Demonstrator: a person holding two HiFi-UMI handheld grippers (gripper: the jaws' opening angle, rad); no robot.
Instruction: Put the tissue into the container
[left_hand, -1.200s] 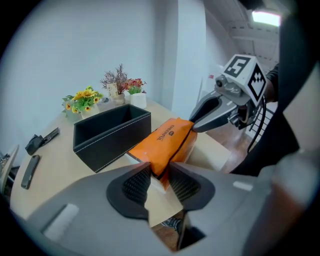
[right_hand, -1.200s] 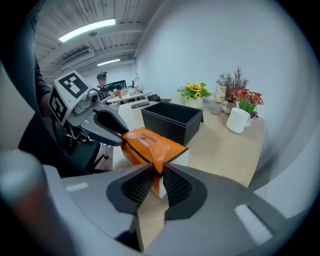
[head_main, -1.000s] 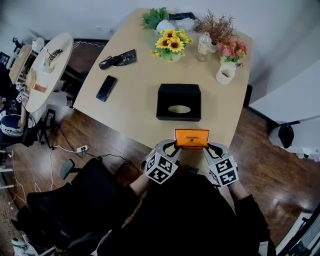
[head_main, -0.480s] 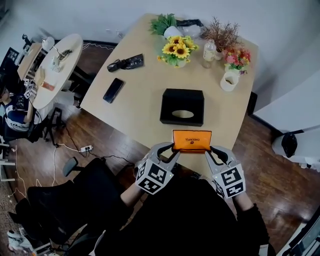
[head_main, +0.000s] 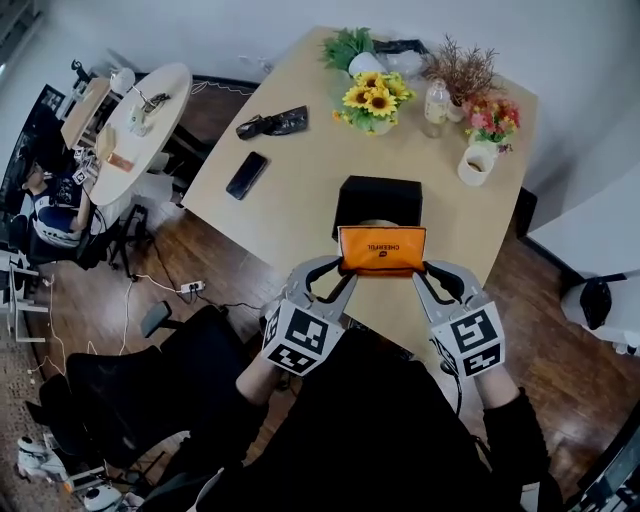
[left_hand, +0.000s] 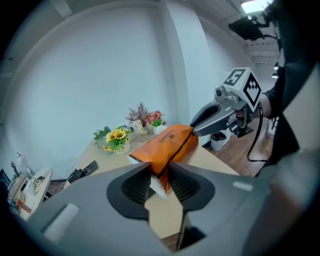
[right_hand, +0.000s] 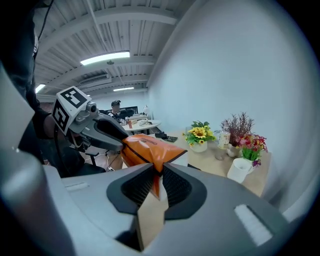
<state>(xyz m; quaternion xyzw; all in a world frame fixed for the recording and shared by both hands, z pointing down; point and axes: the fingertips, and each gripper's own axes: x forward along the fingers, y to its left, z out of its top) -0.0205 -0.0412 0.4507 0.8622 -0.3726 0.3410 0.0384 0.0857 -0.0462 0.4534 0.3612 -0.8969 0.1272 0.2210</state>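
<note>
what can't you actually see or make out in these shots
- Head view: the oval opening of the black rectangular container is mostly hidden behind the orange plastic tissue pack.
- Head view: contents of the white ceramic mug, too small.
- Both gripper views: the pack's gripped ends, hidden between the jaws.

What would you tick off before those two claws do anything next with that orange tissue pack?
1. Left gripper shut on one end of the orange tissue pack: ok.
2. Right gripper shut on the other end: ok.
3. Pack roughly level between them: ok.
4. Pack lifted off the table: ok.
5. Opening of the black container in sight: cannot tell, the pack covers it.
6. Mug and phone well apart from the container: ok.
</note>
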